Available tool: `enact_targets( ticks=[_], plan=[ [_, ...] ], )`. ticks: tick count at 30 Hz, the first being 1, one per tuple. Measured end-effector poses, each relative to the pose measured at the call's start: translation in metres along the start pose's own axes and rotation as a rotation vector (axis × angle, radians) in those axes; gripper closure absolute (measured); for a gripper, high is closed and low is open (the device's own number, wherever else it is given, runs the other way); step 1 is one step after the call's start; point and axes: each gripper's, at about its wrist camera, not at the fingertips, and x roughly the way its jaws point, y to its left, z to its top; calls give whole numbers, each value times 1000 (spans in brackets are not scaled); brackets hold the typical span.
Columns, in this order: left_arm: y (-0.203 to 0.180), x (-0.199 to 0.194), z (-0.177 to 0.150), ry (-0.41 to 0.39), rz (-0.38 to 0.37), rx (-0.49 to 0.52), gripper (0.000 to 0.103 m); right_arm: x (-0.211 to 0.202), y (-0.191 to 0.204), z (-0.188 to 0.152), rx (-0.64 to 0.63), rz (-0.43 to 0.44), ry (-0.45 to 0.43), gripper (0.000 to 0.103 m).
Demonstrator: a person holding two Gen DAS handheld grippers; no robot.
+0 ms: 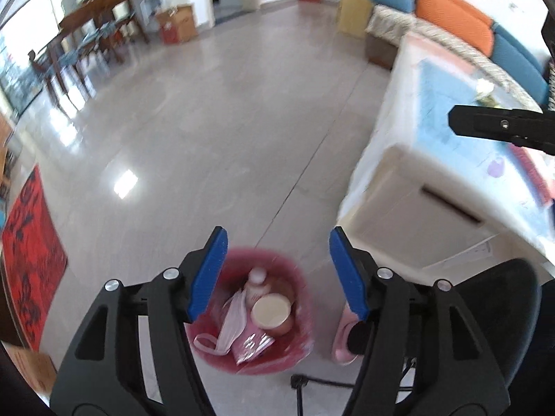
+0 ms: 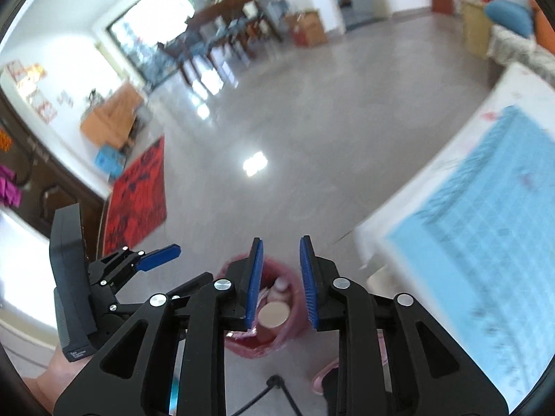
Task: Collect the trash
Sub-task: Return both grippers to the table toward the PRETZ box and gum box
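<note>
Left gripper (image 1: 277, 270) (wide, empty) and right gripper (image 2: 279, 284) (narrower, empty) hang above the red bin (image 1: 298, 353) of trash.

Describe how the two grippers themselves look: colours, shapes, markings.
Both match. The left gripper and right gripper have matte black angular linkage arms with triangular cutouts, round silver pivot bolts, and flat blue finger pads with a ribbed face. In the right view, the left one carries a black box with small pale lettering, too blurred to read.
</note>
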Motion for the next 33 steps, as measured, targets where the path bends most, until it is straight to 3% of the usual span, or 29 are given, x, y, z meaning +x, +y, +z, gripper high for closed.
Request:
enact_targets(
  ticks=[3, 9, 11, 16, 19, 23, 29, 33],
  plan=[
    [-30, -6, 18, -40, -36, 48, 37, -38, -29, -1, 43, -40, -67, 75],
    [-112, -10, 47, -88, -133, 190, 33, -124, -102, -22, 154, -186, -198, 59],
    [-143, -11, 52, -105, -171, 244, 30, -152, -126, -37, 198, -234, -235, 48],
    [-216, -15, 59, -128, -241, 346, 18, -216, -181, -83, 317, -400, -287, 43],
    [-258, -11, 60, -119, -283, 401, 15, -241, -203, -115, 386, -527, -285, 37],
    [-303, -10, 55, -110, -323, 470, 9, -256, -232, -154, 465, -627, -240, 37],
    [-356, -2, 49, -59, -394, 524, 7, -251, -264, -190, 564, -727, -168, 31],
    [-381, 6, 43, -35, -422, 555, 7, -232, -275, -204, 585, -725, -111, 29]
  ],
)
